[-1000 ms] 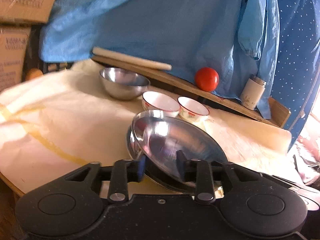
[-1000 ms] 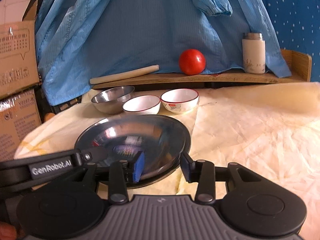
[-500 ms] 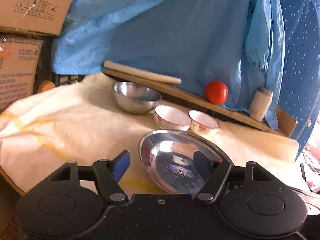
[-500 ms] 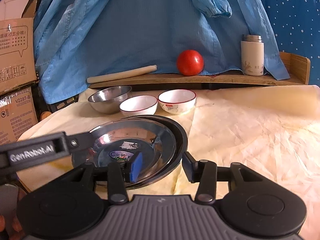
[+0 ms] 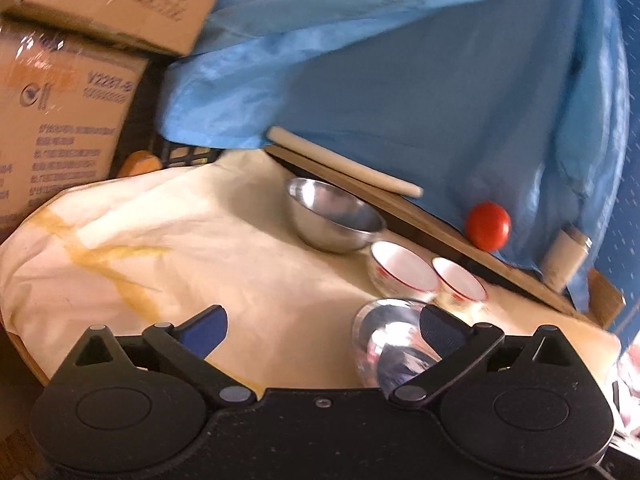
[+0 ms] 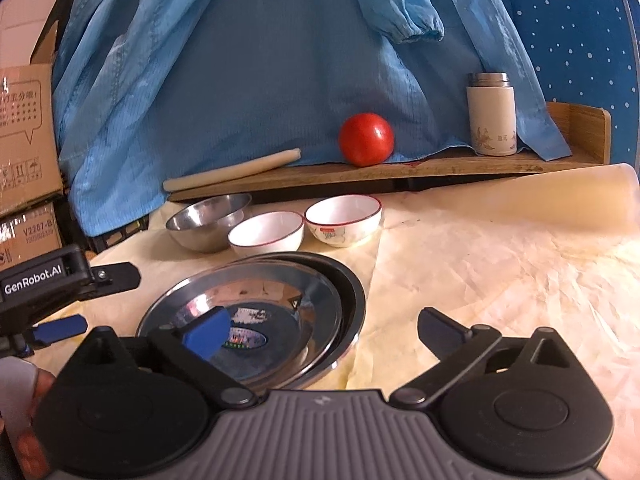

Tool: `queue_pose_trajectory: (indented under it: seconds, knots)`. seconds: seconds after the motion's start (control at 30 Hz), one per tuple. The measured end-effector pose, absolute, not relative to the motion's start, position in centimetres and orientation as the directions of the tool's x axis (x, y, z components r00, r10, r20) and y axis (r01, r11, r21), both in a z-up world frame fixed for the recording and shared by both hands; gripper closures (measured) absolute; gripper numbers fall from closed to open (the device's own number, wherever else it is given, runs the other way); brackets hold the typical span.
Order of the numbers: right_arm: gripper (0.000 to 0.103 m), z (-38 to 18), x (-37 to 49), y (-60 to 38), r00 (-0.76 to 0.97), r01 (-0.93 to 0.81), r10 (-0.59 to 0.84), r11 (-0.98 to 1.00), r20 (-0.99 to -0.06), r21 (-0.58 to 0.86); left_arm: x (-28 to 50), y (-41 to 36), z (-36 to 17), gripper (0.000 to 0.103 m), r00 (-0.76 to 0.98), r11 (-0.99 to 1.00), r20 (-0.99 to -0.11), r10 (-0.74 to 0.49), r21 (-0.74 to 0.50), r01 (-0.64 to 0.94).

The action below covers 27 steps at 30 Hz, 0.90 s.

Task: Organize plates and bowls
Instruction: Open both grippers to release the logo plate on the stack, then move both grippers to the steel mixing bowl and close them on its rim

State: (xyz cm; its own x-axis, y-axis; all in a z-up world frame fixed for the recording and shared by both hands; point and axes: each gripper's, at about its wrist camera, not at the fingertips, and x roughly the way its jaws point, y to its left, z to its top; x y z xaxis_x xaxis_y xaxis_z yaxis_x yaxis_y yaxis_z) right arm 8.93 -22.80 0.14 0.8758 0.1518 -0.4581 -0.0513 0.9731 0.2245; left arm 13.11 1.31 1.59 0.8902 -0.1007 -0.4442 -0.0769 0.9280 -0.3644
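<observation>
Resting stacked near the table's (image 6: 500, 264) front edge, the plates (image 6: 256, 312) look done; three bowls (image 6: 266, 236) remain unstacked; both grippers (image 6: 322, 330) have just spread, released.

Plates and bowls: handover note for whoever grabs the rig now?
Left gripper: jaws have just opened wide, nothing between them.
Right gripper: jaws have just opened wide, over the plates, gripping nothing.
Done: steel plate lies stacked in the dark plate on the cloth.
Left: steel bowl and two white bowls sit separately in a row behind the plates, unstacked.
</observation>
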Motion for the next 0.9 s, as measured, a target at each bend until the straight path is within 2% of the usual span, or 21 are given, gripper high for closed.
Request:
queue_pose_trajectory:
  seconds: [0.17, 0.27, 0.47, 0.7, 0.9]
  knots:
    - [0.001, 0.0, 9.5, -23.0, 0.88, -0.048, 0.161, 0.966, -0.447, 0.252, 14.2, 3.1, 1.3, 0.001, 0.884, 0.916, -0.461, -0.07, -0.381, -0.126]
    - [0.001, 0.4, 9.9, -23.2, 0.889, -0.061, 0.174, 0.962, -0.424, 0.266, 15.5, 4.2, 1.3, 0.001, 0.869, 0.909, -0.484, -0.103, -0.401, -0.116]
    - [0.0, 2.4, 12.7, -22.6, 0.889, -0.162, 0.228, 0.968, -0.397, 0.193, 18.9, 5.7, 2.3, 0.001, 0.858, 0.923, -0.503, -0.1, -0.37, -0.11]
    - [0.0, 4.7, 20.0, -21.2, 0.835, -0.279, 0.332, 0.943, -0.439, 0.182, 24.8, 6.7, 3.2, 0.001, 0.845, 0.941, -0.529, -0.074, -0.319, -0.117]
    - [0.0, 4.5, 24.7, -19.3, 0.823, -0.302, 0.325, 0.945, -0.466, 0.125, 28.7, 6.8, 3.0, 0.001, 0.829, 0.955, -0.556, -0.055, -0.272, -0.119]
